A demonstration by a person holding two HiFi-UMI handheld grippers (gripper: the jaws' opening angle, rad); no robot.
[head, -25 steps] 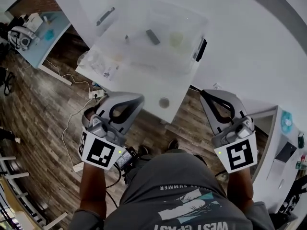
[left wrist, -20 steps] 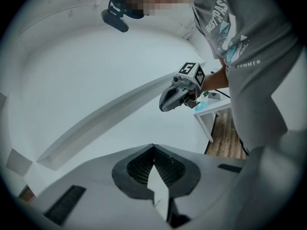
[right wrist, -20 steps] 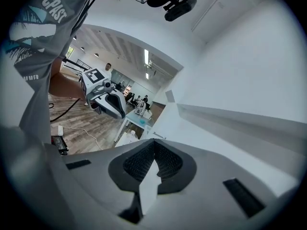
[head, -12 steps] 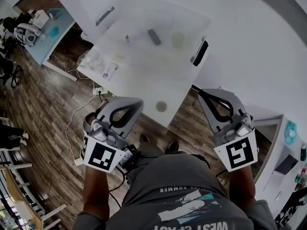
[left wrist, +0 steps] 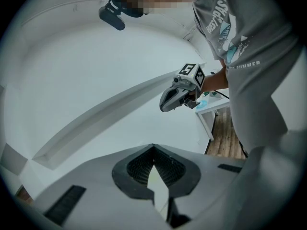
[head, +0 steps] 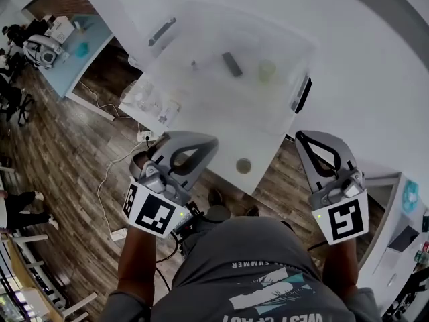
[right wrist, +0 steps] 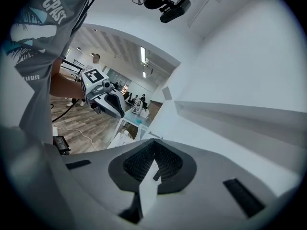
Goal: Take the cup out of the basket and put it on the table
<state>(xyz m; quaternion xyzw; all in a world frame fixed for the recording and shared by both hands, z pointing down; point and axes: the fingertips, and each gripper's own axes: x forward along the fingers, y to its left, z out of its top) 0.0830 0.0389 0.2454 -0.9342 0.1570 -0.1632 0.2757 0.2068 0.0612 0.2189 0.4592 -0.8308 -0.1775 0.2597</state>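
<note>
The person in the grey T-shirt (head: 261, 280) stands right at the table, forearms out, a tong in each hand. The left gripper (head: 204, 141) has its jaws pressed together at the tips with nothing between them. Its nose hangs over the table's near edge. The right gripper (head: 301, 137) is the same, jaws closed tight and empty. It is held beside the table's corner, above the wooden floor (head: 60, 159). The two are well apart, level with each other, and both point away from the body. Each marker cube sits nearest the person.

Just past the left gripper's tip, a small round thing (head: 243, 165) lies on the white table (head: 221, 146), close to the near edge. Beyond it stands the basket (head: 221, 109), a clear plastic tub with a black latch on its right end and a grey one on its far left end.

The cup (head: 267, 70), pale and greenish, is inside the basket towards its right side, well clear of both grippers. A dark oblong piece (head: 232, 64) lies beside it nearer the middle. Some crumpled clear plastic (head: 144, 98) sits against the basket's left end.

A white cable (head: 100, 180) trails across the floor on the left. Farther off in that corner stands a pale blue desk (head: 87, 49) with gear on it.
</note>
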